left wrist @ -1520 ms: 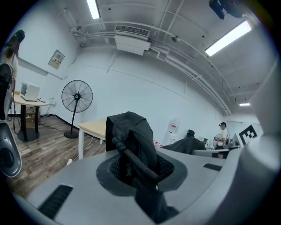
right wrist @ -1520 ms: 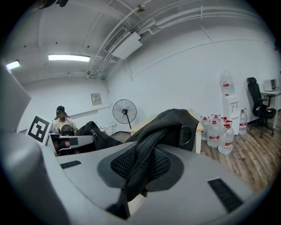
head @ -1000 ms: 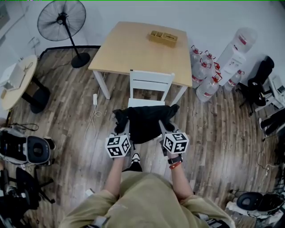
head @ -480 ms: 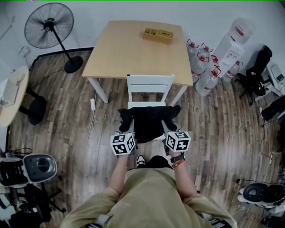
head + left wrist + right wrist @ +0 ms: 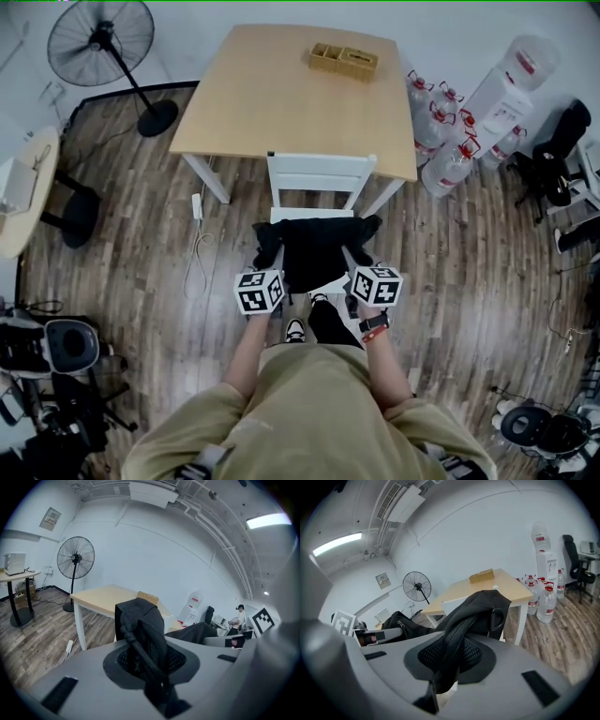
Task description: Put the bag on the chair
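A black bag (image 5: 314, 251) hangs between my two grippers, over the seat of a white chair (image 5: 321, 174); whether it rests on the seat I cannot tell. My left gripper (image 5: 273, 262) is shut on the bag's left shoulder strap (image 5: 142, 637). My right gripper (image 5: 351, 261) is shut on the right strap (image 5: 457, 644). In each gripper view the mesh strap runs up out of the jaws, and the other gripper's marker cube shows at the edge. The bag covers most of the seat in the head view.
Behind the chair stands a wooden table (image 5: 281, 103) with a small wooden box (image 5: 344, 60). A standing fan (image 5: 101, 41) is at the back left, with a round side table (image 5: 21, 192) left of it. Water bottles (image 5: 441, 141) and a dispenser (image 5: 514, 89) are at the right. A power strip (image 5: 198, 206) lies on the floor.
The person has stepped forward toward the chair, carrying the bag with both grippers. The bag now hangs nearer the chair back. Both grips look unchanged.
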A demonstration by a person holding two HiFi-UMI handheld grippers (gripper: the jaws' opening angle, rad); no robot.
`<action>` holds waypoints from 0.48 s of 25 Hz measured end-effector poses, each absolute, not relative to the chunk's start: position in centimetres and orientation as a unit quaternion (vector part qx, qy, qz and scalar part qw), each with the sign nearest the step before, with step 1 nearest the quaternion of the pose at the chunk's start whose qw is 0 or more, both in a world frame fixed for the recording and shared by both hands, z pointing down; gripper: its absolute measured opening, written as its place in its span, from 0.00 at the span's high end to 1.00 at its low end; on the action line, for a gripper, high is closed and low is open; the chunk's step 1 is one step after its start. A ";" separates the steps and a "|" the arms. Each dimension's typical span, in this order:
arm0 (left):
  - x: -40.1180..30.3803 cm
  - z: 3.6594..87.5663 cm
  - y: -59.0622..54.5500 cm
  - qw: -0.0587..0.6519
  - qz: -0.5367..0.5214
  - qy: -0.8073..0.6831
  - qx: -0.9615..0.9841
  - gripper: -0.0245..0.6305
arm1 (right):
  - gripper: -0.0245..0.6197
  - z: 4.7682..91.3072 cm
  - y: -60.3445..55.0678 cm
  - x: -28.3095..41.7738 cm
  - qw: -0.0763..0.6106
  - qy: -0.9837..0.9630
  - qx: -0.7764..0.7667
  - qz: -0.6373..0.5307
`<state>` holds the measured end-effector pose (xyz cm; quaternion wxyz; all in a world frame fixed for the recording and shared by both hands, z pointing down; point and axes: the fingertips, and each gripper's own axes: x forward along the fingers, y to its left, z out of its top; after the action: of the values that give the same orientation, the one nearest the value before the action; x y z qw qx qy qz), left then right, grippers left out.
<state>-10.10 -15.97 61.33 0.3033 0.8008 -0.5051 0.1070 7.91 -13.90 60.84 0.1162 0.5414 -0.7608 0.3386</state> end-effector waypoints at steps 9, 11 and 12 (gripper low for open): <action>-7.5 66.0 -18.7 0.334 0.150 -0.504 0.782 0.83 | 0.87 65.8 -17.0 10.5 0.135 -0.735 0.539 0.389; -7.1 66.8 -19.4 0.338 0.157 -0.504 0.779 0.83 | 0.87 66.6 -17.6 10.8 0.144 -0.732 0.538 0.392; -7.0 67.2 -19.7 0.340 0.161 -0.504 0.777 0.83 | 0.87 67.1 -17.9 10.8 0.150 -0.731 0.538 0.393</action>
<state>-6.96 -19.68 67.18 0.3399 0.7775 -0.5040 0.1612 10.82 -17.87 67.07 0.1496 0.5376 -0.7308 0.3931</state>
